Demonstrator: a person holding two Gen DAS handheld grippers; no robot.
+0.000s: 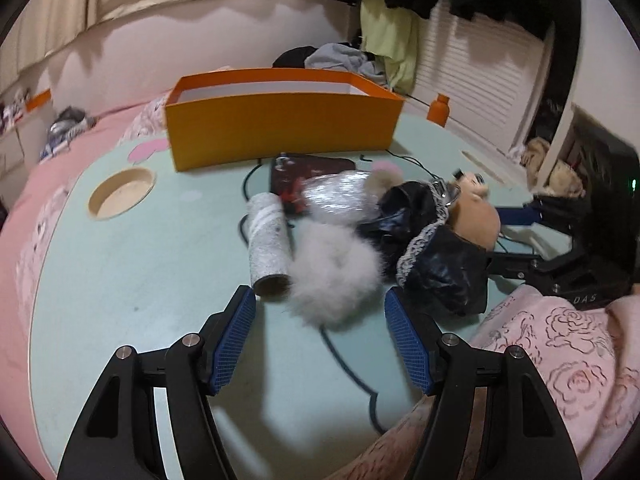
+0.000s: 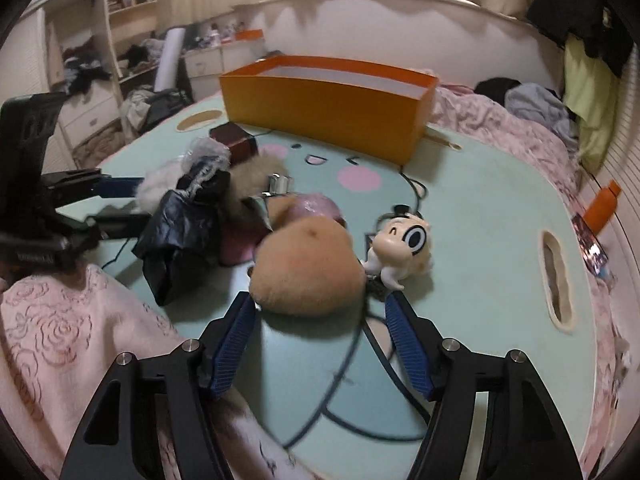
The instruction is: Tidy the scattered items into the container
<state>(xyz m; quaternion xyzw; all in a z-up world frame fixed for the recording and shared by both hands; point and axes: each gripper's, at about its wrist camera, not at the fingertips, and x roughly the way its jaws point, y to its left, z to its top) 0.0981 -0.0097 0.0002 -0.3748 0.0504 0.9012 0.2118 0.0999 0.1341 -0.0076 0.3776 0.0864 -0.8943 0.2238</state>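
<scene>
**Orange box empty, clutter in front of it**

Orange box (image 1: pixel 280 124) stands at the far side of the mint table (image 1: pixel 160 272), with the items scattered before it. The left gripper (image 1: pixel 320 300) is open and holds nothing; a white fluff ball (image 1: pixel 336 280) lies just past its tips, beside a grey roll (image 1: pixel 268 240). The right gripper (image 2: pixel 320 302) is likewise open and empty, a tan plush (image 2: pixel 308 272) at its tips, a figurine (image 2: pixel 404 248) beside that.

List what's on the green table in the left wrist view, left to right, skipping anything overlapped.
Round cutout in the pale green tabletop → grey speckled cardboard tube → white fluffy fur ball → crumpled black plastic bag → tan plush toy → right gripper.
</scene>
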